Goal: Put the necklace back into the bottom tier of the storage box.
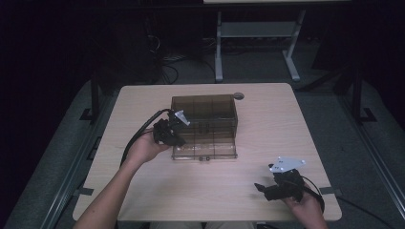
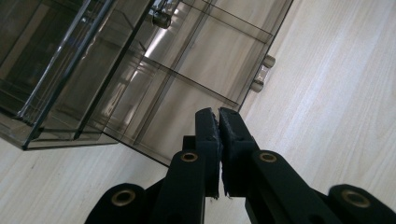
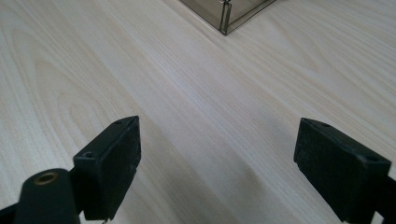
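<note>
One smoky box (image 1: 204,126) beside the left claw (image 1: 177,138) (jaws pressed together).

High view overhead facing forward, both gripper views close, sharing box (image 1: 204,126).

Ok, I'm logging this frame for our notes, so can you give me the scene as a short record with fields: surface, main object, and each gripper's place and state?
surface: light wooden table
main object: smoky clear plastic box with inner dividers, lid swung open flat toward the person
left gripper: at the box's left side, jaws shut, over the lid; whether they pinch its edge cannot be told
right gripper: near the table's front right corner, jaws open, nothing between them
</note>
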